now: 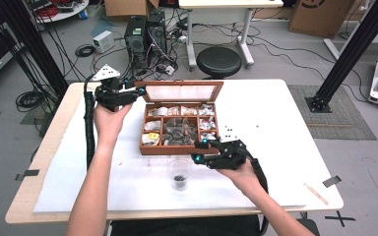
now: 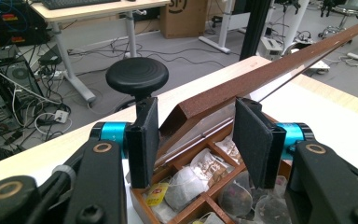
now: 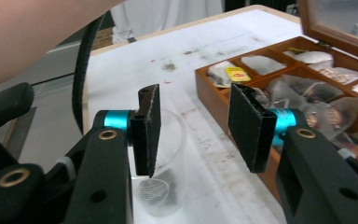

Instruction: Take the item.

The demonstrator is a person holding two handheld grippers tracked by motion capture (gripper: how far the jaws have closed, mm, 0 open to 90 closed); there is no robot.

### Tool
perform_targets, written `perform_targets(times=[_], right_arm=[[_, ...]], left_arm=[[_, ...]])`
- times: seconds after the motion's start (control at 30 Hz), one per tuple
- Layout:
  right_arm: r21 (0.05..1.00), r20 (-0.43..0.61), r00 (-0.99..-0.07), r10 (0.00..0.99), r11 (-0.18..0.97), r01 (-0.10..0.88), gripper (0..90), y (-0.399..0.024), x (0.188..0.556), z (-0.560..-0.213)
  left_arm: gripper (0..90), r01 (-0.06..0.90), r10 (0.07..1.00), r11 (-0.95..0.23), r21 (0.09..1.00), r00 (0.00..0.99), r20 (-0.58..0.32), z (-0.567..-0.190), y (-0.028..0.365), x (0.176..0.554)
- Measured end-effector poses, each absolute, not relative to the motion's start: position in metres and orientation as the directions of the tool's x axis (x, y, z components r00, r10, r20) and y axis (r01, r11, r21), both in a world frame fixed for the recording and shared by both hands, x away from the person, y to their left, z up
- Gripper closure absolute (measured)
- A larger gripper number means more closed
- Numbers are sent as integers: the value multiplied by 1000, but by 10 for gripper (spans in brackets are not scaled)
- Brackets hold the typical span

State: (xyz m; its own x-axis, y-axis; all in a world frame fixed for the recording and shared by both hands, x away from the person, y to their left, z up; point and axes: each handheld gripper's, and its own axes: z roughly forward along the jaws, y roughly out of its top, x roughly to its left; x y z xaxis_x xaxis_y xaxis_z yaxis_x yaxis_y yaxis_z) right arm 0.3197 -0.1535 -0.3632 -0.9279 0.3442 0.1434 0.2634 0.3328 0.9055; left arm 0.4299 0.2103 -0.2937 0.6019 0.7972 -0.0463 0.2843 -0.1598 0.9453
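A wooden tea box (image 1: 177, 150) stands mid-table with its glass lid (image 1: 182, 83) raised. Several compartments hold tea bags (image 1: 179, 130). My left gripper (image 1: 137, 88) is at the lid's left corner. In the left gripper view that lid corner (image 2: 186, 109) sits between the pads of the left gripper (image 2: 196, 140), which is shut on it. In front of the box stands a clear cup (image 1: 179, 172) with a dark tea bag (image 1: 179, 182) at its bottom. My right gripper (image 1: 200, 151) hovers just right of the cup. The right gripper (image 3: 198, 130) is open with nothing between its pads, the cup (image 3: 161, 186) under its left jaw.
A white cloth (image 1: 275, 123) covers the table. A wooden stick (image 1: 316, 193) lies near the right front corner. Beyond the far edge stand a black stool (image 1: 219, 60) and computer towers (image 1: 145, 32) among floor cables. The box side (image 3: 214, 98) is close to the right jaw.
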Motion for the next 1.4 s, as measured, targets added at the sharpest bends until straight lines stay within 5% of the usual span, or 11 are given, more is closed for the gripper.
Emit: perform_targets(times=[1.0, 1.4], right_arm=[[926, 88, -740, 667, 219, 307, 409, -244, 338, -356], [934, 76, -707, 703, 199, 298, 394, -256, 337, -356]], left_arm=[[500, 285, 800, -144, 948, 598, -58, -296, 210, 430], [495, 287, 801, -145, 947, 596, -58, -296, 209, 430]])
